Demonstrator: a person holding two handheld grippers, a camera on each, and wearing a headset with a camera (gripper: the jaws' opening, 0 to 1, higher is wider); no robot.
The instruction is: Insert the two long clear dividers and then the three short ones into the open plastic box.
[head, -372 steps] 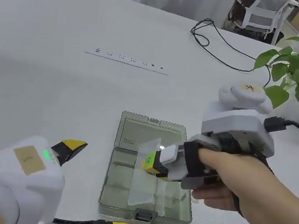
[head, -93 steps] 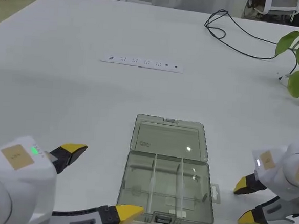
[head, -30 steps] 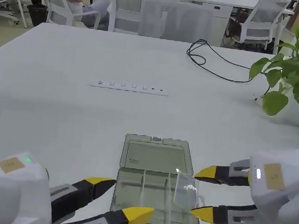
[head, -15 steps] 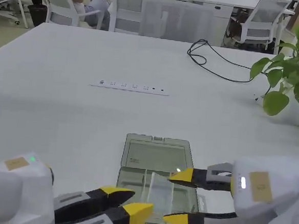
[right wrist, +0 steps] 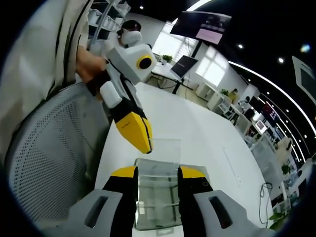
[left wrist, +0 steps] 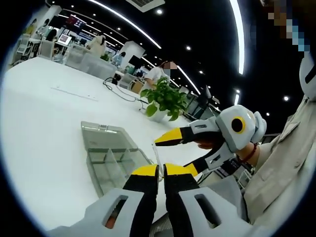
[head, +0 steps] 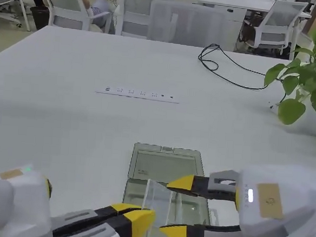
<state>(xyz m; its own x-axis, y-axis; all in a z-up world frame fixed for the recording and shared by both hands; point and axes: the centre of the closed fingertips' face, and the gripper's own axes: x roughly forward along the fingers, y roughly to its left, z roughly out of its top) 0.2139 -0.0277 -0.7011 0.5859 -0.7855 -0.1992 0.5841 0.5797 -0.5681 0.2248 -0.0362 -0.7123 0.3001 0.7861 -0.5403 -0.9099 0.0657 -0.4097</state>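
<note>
Count: two grippers; one open plastic box (head: 165,165); one clear divider (head: 158,195) in grip; one power strip (head: 139,94); one black cable (head: 227,63); one plant (head: 307,80).
Left gripper (head: 135,217): jaws nearly together, pinching divider at edge, over box on white table (head: 66,117); right gripper (head: 168,206): jaws spread, one each side of divider, contact unclear.
Left gripper view: partitions standing in box, number unclear; divider thin, edge-on.
Right gripper view: divider broadside, box beneath.

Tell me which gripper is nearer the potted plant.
Right. The right gripper is on the potted plant's side of the plastic box; the left gripper, pinching the clear divider, is on the box's other side.
</note>
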